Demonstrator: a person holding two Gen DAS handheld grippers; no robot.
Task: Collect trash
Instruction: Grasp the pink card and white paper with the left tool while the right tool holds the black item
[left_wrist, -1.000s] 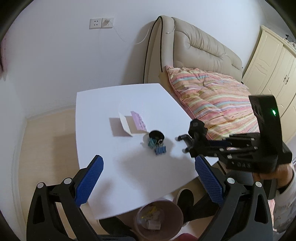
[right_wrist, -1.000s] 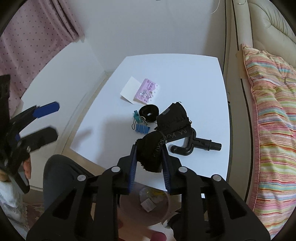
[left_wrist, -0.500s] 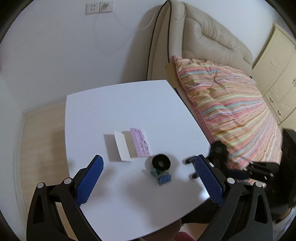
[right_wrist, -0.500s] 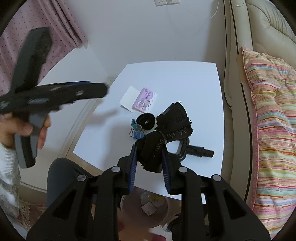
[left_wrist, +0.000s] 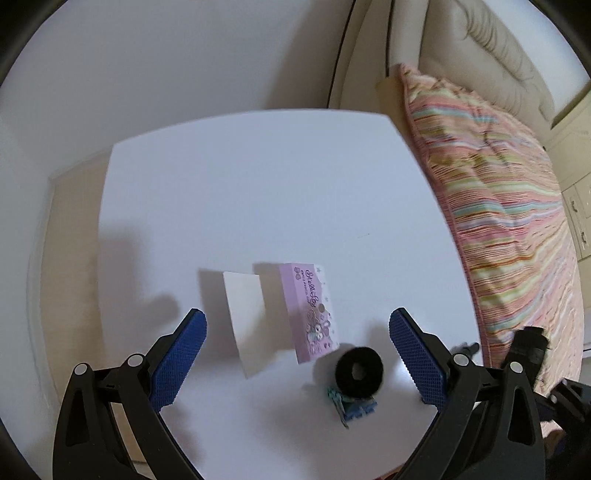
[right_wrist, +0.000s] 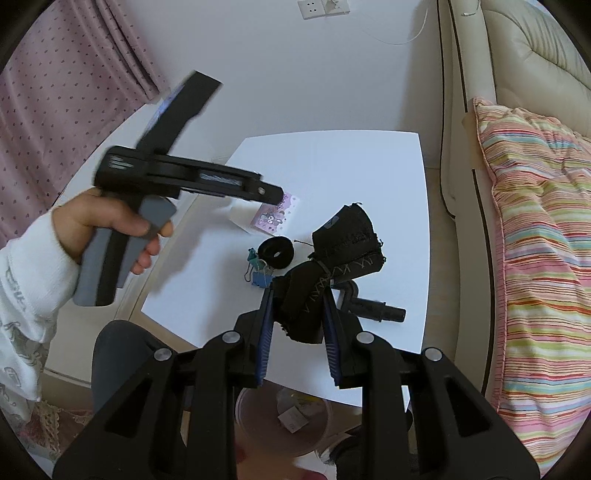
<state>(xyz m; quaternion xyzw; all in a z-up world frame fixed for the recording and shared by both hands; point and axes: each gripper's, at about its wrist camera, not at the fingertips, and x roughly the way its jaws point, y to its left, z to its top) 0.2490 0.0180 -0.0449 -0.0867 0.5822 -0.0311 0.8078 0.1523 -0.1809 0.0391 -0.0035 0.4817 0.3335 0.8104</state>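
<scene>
My right gripper (right_wrist: 300, 314) is shut on a black cloth scrap (right_wrist: 332, 273) with white stitching, held above the white table (right_wrist: 369, 177). My left gripper (left_wrist: 295, 354) hangs open over a folded pink-and-white card (left_wrist: 306, 310), its blue pads (left_wrist: 181, 354) either side of it and apart from it. From the right wrist view the left gripper (right_wrist: 273, 194) reaches in from the left, above the card (right_wrist: 275, 216). A black ring (left_wrist: 359, 373) lies on blue binder clips (left_wrist: 356, 406). A pink trash bin (right_wrist: 284, 417) stands under the table's near edge.
A black pipe piece (right_wrist: 373, 306) lies on the table near the right gripper. A bed with a striped quilt (right_wrist: 535, 258) and beige headboard (right_wrist: 517, 55) runs along the right. A person's hand and white sleeve (right_wrist: 33, 266) hold the left gripper. Pink curtain (right_wrist: 66, 74) at left.
The left gripper has swung in over the table and tilted down, now above the card. The right gripper keeps its hold on the cloth and has barely moved.
</scene>
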